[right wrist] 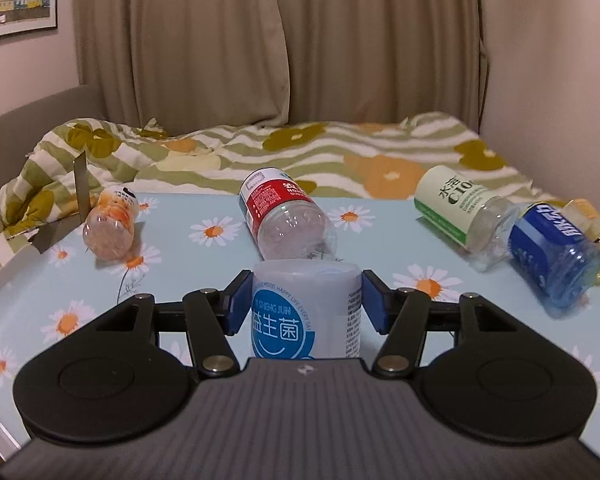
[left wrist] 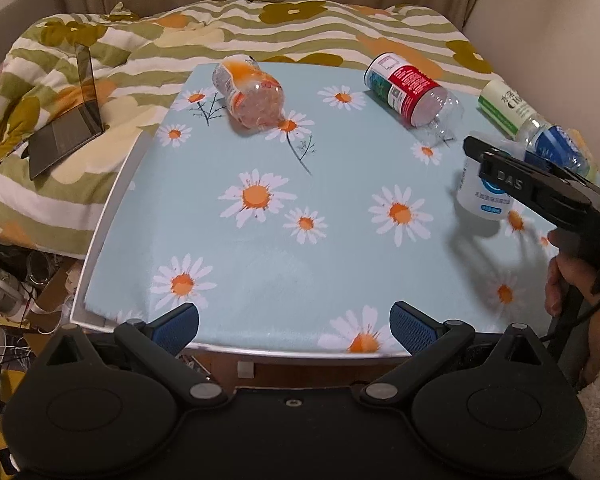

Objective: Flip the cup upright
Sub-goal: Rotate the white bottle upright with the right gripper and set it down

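Note:
A white cup with a blue round label stands upright on the daisy-print table, between the blue pads of my right gripper. The jaws stand a small gap off each side of the cup, so the gripper is open. In the left wrist view the same cup sits at the table's right, partly hidden by the right gripper's black finger. My left gripper is open and empty over the table's near edge.
Several bottles lie on their sides at the back: an orange one, a red-labelled one, a green-and-white one and a blue one. A laptop rests on the bed's flowered quilt to the left.

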`<act>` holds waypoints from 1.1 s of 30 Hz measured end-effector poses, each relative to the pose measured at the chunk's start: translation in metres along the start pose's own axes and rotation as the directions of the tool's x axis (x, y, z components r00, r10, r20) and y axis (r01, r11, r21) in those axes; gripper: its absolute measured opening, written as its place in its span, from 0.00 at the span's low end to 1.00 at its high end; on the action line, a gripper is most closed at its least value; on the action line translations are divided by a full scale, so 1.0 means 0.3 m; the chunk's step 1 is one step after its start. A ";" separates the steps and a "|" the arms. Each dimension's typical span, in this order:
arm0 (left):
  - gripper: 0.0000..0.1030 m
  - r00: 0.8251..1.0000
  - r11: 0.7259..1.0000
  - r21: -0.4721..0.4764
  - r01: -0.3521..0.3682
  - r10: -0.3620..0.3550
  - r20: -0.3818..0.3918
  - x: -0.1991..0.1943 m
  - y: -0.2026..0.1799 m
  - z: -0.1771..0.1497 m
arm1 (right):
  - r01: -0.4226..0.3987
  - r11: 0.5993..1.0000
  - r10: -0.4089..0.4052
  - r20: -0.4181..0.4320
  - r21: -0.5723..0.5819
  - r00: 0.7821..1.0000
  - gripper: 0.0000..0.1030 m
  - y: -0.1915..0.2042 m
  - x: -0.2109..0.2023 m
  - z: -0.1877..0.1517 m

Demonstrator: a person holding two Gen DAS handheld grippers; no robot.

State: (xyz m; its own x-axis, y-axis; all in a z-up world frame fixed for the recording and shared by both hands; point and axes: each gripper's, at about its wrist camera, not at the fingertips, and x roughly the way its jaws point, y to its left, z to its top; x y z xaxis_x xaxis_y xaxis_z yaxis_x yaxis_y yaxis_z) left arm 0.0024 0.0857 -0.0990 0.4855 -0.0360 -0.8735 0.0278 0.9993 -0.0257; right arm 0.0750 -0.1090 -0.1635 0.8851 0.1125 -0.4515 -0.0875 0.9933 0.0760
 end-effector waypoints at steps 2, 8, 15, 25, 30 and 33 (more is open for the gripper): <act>1.00 1.000 1.000 0.000 0.002 -0.002 0.001 0.000 0.003 -0.011 | -0.004 1.000 0.004 0.008 0.001 1.000 0.72 0.001 -0.014 -0.009; 1.00 1.000 1.000 0.017 0.015 -0.016 0.024 -0.014 -0.017 -0.017 | -0.017 0.999 0.016 -0.024 -0.032 1.000 0.72 0.005 -0.058 -0.030; 1.00 0.999 0.999 0.038 0.011 -0.013 0.036 -0.034 -0.044 -0.009 | -0.034 0.998 0.031 -0.064 -0.054 0.997 0.73 0.016 -0.065 -0.026; 1.00 0.997 1.000 0.028 0.013 -0.015 0.077 -0.075 -0.058 0.005 | -0.050 0.999 0.048 -0.143 -0.009 0.988 1.00 -0.003 -0.075 -0.006; 1.00 0.993 0.999 0.026 0.027 -0.030 0.117 -0.128 -0.083 0.033 | -0.056 0.998 0.059 -0.246 0.021 0.968 1.00 -0.038 -0.135 0.059; 1.00 0.989 0.999 0.037 0.033 -0.038 0.146 -0.164 -0.109 0.062 | -0.043 0.998 0.052 -0.309 0.036 0.950 1.00 -0.069 -0.197 0.118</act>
State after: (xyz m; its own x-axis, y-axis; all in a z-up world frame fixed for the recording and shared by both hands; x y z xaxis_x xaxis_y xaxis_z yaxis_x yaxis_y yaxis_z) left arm -0.0062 0.0545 -0.0461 0.6067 -0.0751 -0.7914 0.0764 0.9964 -0.0360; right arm 0.0408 -0.1370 -0.1070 0.6945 0.1673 -0.6997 -0.1088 0.9858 0.1277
